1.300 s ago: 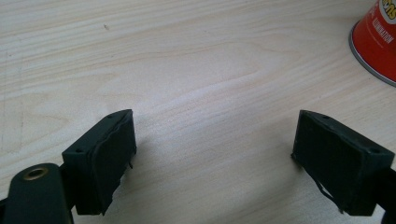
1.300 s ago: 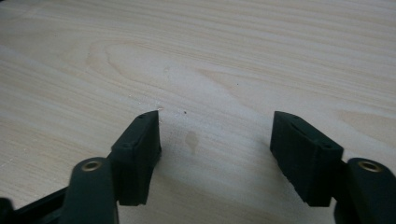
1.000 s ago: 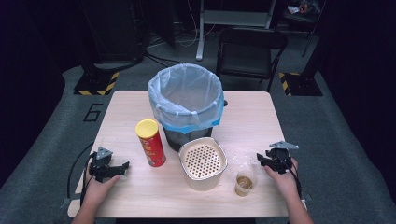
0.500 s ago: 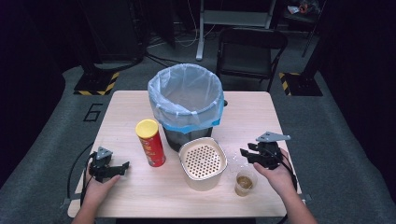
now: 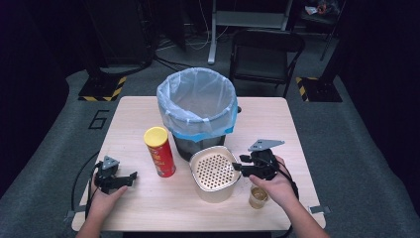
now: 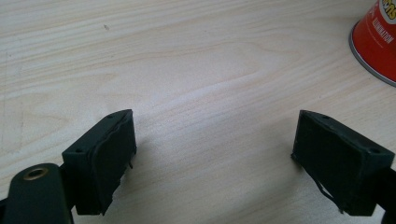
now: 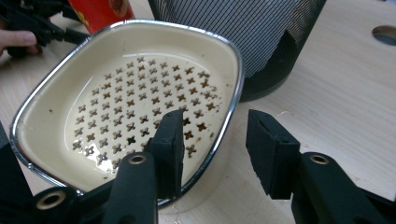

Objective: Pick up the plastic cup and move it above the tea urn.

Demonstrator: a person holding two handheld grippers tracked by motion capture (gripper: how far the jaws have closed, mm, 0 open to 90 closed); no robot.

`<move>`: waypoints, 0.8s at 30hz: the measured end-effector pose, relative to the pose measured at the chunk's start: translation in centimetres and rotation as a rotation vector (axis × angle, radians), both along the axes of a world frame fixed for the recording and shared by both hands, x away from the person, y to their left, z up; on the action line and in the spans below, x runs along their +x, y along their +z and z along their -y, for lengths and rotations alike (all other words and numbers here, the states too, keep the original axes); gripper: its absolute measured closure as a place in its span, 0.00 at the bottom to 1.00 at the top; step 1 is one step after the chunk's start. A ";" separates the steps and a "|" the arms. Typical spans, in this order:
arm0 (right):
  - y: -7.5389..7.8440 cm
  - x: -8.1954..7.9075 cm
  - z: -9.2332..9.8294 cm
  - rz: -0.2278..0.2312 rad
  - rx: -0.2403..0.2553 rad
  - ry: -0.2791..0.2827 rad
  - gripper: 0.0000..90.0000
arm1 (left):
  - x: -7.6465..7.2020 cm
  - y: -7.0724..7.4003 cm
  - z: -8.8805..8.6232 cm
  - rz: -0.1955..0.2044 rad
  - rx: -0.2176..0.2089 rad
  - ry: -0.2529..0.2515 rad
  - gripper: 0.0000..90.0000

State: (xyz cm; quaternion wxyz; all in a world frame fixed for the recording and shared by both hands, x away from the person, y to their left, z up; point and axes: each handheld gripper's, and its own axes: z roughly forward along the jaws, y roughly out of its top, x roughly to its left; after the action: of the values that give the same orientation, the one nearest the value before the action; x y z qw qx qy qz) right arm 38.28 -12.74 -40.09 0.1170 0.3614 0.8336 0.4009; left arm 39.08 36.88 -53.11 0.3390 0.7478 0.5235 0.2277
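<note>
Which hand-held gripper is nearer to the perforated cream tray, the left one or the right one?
The right. The right hand-held gripper has its jaws astride the rim of the perforated cream tray. The left hand-held gripper sits at the table's left, beyond the red chip can.

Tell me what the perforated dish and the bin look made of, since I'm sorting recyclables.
The perforated dish looks like cream enamelled metal or ceramic: glossy, with a shiny chrome-like rim; which one is unclear. The bin seems black metal mesh, fine grid visible, lined with a thin translucent plastic bag.
</note>
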 end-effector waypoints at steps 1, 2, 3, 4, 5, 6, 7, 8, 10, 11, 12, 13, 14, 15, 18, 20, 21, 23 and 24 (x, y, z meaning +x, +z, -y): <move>-0.2 0.1 -0.2 -0.001 -0.015 0.001 0.66 | 0.0 0.0 0.0 0.000 0.000 0.000 0.14; -0.3 0.2 -0.3 -0.006 -0.025 -0.006 0.69 | 0.0 0.0 0.0 0.000 0.000 0.000 0.14; -0.5 0.3 -0.3 -0.013 -0.029 -0.008 0.70 | 0.0 0.0 0.0 0.000 0.000 0.000 0.14; -0.7 0.4 -0.4 -0.024 -0.032 -0.015 0.71 | 0.0 0.0 0.0 0.001 0.000 0.000 0.14; -0.8 0.4 -0.4 -0.042 -0.033 -0.024 0.72 | 0.0 0.0 0.0 0.000 0.000 0.000 0.14; -1.0 0.5 -0.5 -0.052 -0.027 -0.009 0.75 | 0.0 0.0 0.0 0.001 0.000 0.001 0.14; -1.1 0.5 -0.5 -0.055 -0.028 -0.008 0.76 | 0.0 0.0 0.0 0.000 0.000 0.000 0.14; -1.0 0.4 -0.5 -0.049 -0.031 -0.008 0.76 | 0.0 0.0 0.0 0.000 0.000 0.000 0.14; -1.0 0.5 -0.5 -0.042 -0.040 0.000 0.79 | 0.0 0.0 0.0 0.000 0.000 0.000 0.14; -1.0 0.5 -0.4 -0.044 -0.043 -0.001 0.80 | 0.0 0.0 0.0 0.000 0.000 0.000 0.14; -1.0 0.6 -0.3 -0.044 -0.042 0.001 0.82 | 0.0 0.0 0.0 0.000 0.000 0.000 0.14; -0.9 0.5 -0.2 -0.048 -0.043 0.002 0.84 | 0.0 0.0 0.0 0.000 0.000 0.000 0.14; -1.0 0.5 -0.1 -0.043 -0.042 0.006 0.85 | 0.0 0.0 0.0 0.001 0.000 0.001 0.14; -1.0 0.5 0.0 -0.048 -0.042 0.006 0.86 | 0.0 0.0 0.0 0.000 0.000 0.000 0.14; -1.0 0.4 0.4 -0.039 -0.043 0.024 0.87 | 0.0 0.0 0.0 0.000 0.000 0.000 0.14; -1.0 0.3 0.6 -0.040 -0.042 0.028 0.88 | 0.0 0.0 0.0 0.000 -0.001 0.000 0.14; -1.0 0.3 0.8 -0.039 -0.044 0.033 0.89 | 0.0 0.0 0.0 0.000 0.000 0.000 0.14; -1.0 0.2 1.0 -0.034 -0.047 0.038 0.89 | 0.0 0.0 0.0 0.000 0.000 0.000 0.14; -1.0 0.1 1.1 -0.038 -0.052 0.035 0.90 | 0.0 0.0 0.0 0.000 0.000 0.000 0.14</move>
State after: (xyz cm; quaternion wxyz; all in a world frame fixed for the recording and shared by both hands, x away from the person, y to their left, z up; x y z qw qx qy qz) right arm 38.35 -13.82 -41.07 0.1035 0.3510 0.8520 0.3744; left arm 39.08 36.88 -53.12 0.3391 0.7477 0.5236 0.2277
